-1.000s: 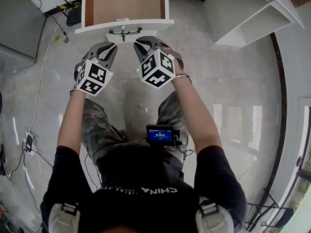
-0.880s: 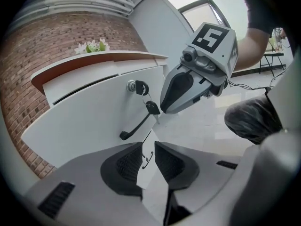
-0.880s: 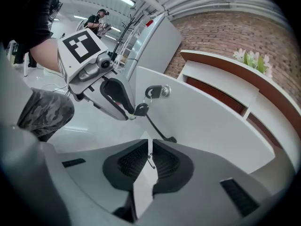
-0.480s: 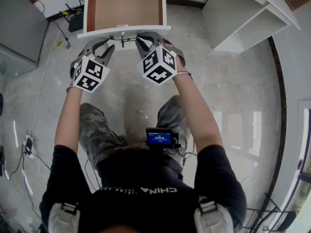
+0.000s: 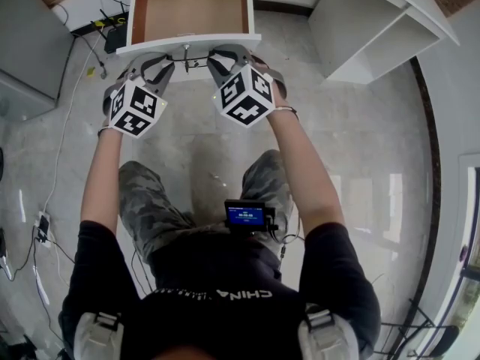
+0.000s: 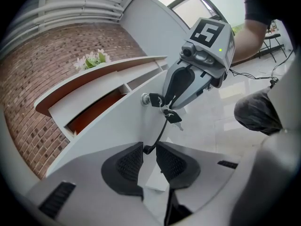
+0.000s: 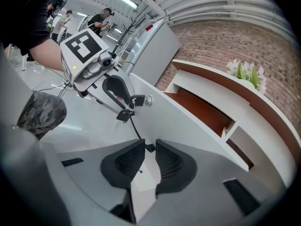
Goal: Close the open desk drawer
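Note:
The white desk drawer (image 5: 187, 45) stands pulled out, its brown inside (image 5: 191, 6) showing. A thin black handle (image 5: 187, 57) hangs under its front, with a lock and keys (image 6: 153, 99) at the middle. My left gripper (image 5: 165, 60) is at the handle's left end and my right gripper (image 5: 214, 55) at its right end. In the left gripper view the jaws (image 6: 149, 149) stand slightly apart around the handle's end (image 6: 160, 131). The right gripper (image 7: 149, 147) has just been opening; the handle's end (image 7: 136, 128) lies between its tips and the pads do not press it.
A white shelf unit (image 5: 375, 28) stands at the right, a grey cabinet (image 5: 30, 36) at the left. Cables and a power strip (image 5: 45, 216) lie on the glossy floor. Flowers (image 7: 247, 72) sit on the desk top. People stand far behind (image 7: 101, 18).
Both grippers have moved up the head view from below the drawer front to the handle under it. The drawer stays pulled out.

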